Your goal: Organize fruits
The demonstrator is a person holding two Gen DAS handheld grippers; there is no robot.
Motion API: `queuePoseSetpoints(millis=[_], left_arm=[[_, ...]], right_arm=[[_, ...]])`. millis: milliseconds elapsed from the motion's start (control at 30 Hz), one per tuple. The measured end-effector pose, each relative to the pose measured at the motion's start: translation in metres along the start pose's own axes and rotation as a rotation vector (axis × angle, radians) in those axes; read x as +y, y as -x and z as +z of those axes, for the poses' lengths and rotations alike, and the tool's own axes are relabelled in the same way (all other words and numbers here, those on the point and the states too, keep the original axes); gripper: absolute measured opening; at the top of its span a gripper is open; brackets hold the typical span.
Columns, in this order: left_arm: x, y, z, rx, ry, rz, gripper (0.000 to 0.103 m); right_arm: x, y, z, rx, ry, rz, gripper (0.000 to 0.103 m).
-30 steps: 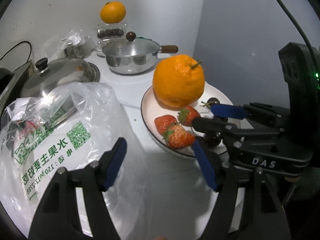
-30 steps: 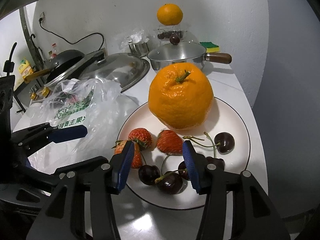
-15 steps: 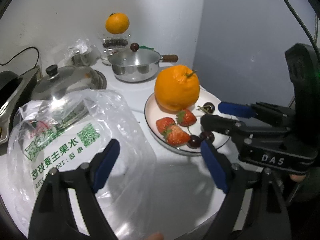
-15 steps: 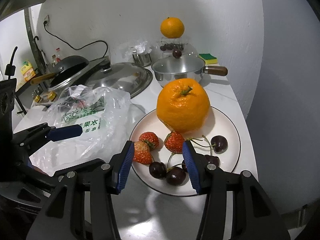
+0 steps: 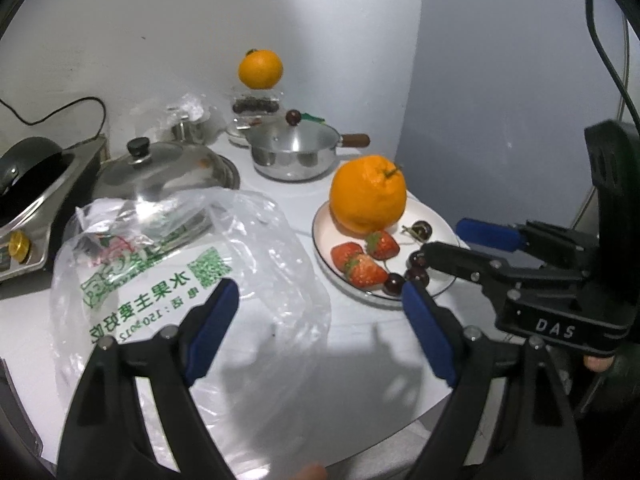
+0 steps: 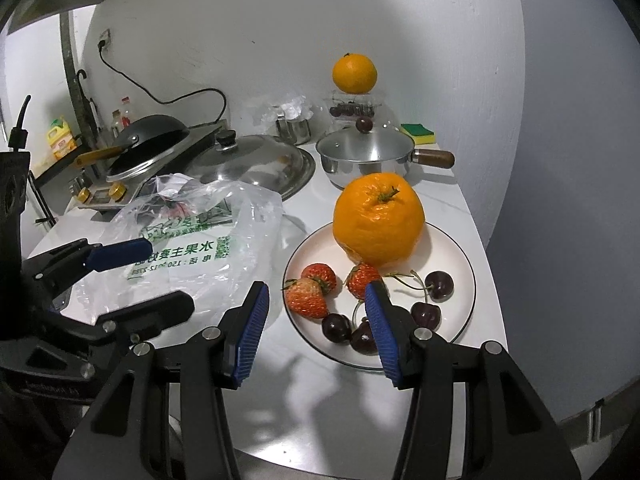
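Right now both tools hang above the near edge of the white surface [image 6: 280,392] w/ nothing in either. The left tool [image 5: 320,320] has just been opening its jaws and stands wide, only air between them; under its left finger lies the clear plastic bag [image 5: 192,280], green print up, crumpled. The right tool [image 6: 316,320] is about half open, also gripping nothing. Just ahead of it sits the plate [image 6: 460,256]: cherries [image 6: 426,314] nearest, three strawberries [image 6: 306,298] next, the big orange [image 6: 378,220] at the far side. Beyond, a lidded saucepan [image 6: 366,156], and a second orange [image 6: 354,73] perched on a clear punnet. Judging by this, the next pick is fruit from the plate; approach low from the near rim, go for a strawberry w/ a light squeeze, avoid snagging cherry stems, keep the left tool clear of the bag's loose film.
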State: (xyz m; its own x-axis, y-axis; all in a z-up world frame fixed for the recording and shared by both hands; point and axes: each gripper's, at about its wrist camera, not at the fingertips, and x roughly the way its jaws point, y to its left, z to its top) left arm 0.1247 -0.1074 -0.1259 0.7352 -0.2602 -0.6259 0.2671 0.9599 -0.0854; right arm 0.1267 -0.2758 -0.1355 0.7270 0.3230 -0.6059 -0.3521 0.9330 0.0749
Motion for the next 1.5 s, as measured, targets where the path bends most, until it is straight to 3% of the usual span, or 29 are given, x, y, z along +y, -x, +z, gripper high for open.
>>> queuePoseSetpoints(millis=[133,800,900,1500], left_arm=[[0.003,0.012,-0.003,-0.021,0.006,0.002,0.097],[0.002,0.08,-0.012,-0.144,0.01,0.034,0.098],[0.001,0.094,-0.013,-0.171,0.01,0.044,0.102],[-0.004,0.175,-0.019,-0.317,-0.01,0.096,0.102]], right_arm=[[0.008,0.009,0.001,-0.015,0.01,-0.008,0.053],[0.049,0.067,-0.002,-0.118,0.061,-0.052,0.054],[0.052,0.078,-0.001,-0.14,0.067,-0.06,0.059],[0.083,0.156,-0.004,-0.325,0.077,-0.11,0.07]])
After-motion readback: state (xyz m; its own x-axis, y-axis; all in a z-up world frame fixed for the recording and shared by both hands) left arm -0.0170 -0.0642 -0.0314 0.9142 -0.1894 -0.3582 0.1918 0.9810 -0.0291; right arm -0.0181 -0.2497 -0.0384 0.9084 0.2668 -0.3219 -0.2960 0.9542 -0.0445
